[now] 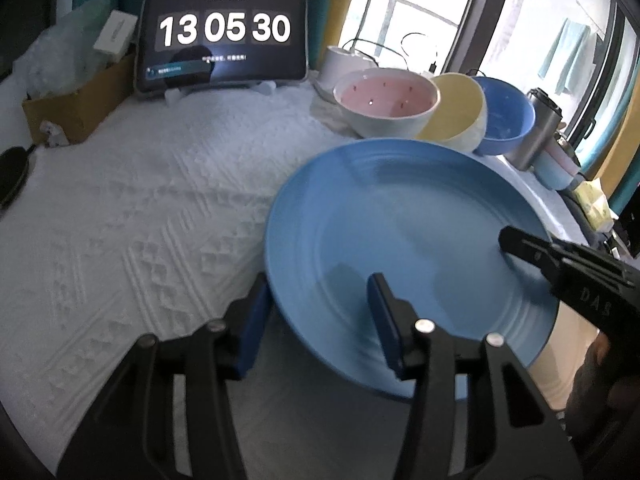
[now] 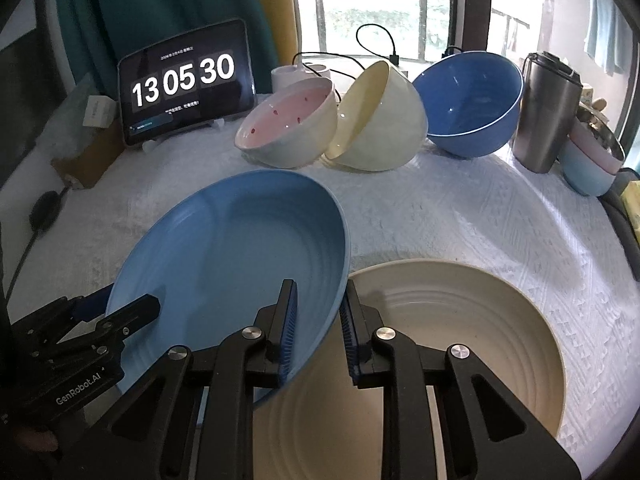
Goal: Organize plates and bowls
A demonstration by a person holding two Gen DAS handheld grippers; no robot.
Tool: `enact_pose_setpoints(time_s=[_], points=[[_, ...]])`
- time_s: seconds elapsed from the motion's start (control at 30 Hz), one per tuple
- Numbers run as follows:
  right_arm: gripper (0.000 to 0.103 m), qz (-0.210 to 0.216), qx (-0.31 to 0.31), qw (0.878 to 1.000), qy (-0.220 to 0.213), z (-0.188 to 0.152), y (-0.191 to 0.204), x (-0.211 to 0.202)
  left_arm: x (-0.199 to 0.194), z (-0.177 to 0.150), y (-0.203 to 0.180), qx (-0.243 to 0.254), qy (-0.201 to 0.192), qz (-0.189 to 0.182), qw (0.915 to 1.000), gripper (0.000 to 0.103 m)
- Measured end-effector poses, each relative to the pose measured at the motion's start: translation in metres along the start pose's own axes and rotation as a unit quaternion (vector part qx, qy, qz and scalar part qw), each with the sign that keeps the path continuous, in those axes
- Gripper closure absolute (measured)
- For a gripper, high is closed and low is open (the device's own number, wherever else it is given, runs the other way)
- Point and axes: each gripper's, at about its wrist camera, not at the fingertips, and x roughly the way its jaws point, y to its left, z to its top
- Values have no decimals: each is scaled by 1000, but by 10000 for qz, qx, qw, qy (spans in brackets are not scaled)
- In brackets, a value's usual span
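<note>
A blue plate (image 1: 400,232) (image 2: 232,240) is lifted and tilted above the table. My left gripper (image 1: 320,320) straddles its near left rim, one finger below and one above, jaws wide. My right gripper (image 2: 318,328) straddles its right rim with a gap at the pads. A cream plate (image 2: 480,320) lies flat on the cloth under the blue plate's right edge. At the back stand a pink-lined bowl (image 1: 386,98) (image 2: 288,128), a tipped yellow bowl (image 1: 456,108) (image 2: 376,120) and a blue bowl (image 1: 506,116) (image 2: 472,104).
A tablet clock (image 1: 224,36) (image 2: 186,80) stands at the back. A steel tumbler (image 2: 546,112) and stacked pastel cups (image 2: 588,168) are at the right. A cardboard box (image 1: 76,108) sits back left. A white textured cloth (image 1: 140,220) covers the table.
</note>
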Motion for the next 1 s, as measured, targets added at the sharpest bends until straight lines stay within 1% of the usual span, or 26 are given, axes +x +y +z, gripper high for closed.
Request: enact_pose_setpoints(time_s=[0.13, 0.43, 1.0], points=[[80, 88, 39, 9999, -120, -1, -2, -8, -10, 0, -6, 59, -120, 47, 9999, 53], [80, 109, 133, 9994, -300, -8, -9, -27, -29, -1, -22, 198, -332, 22, 9993, 53], [80, 43, 438, 9976, -540, -32, -41, -66, -50, -14, -66, 528, -468, -109, 9974, 53]])
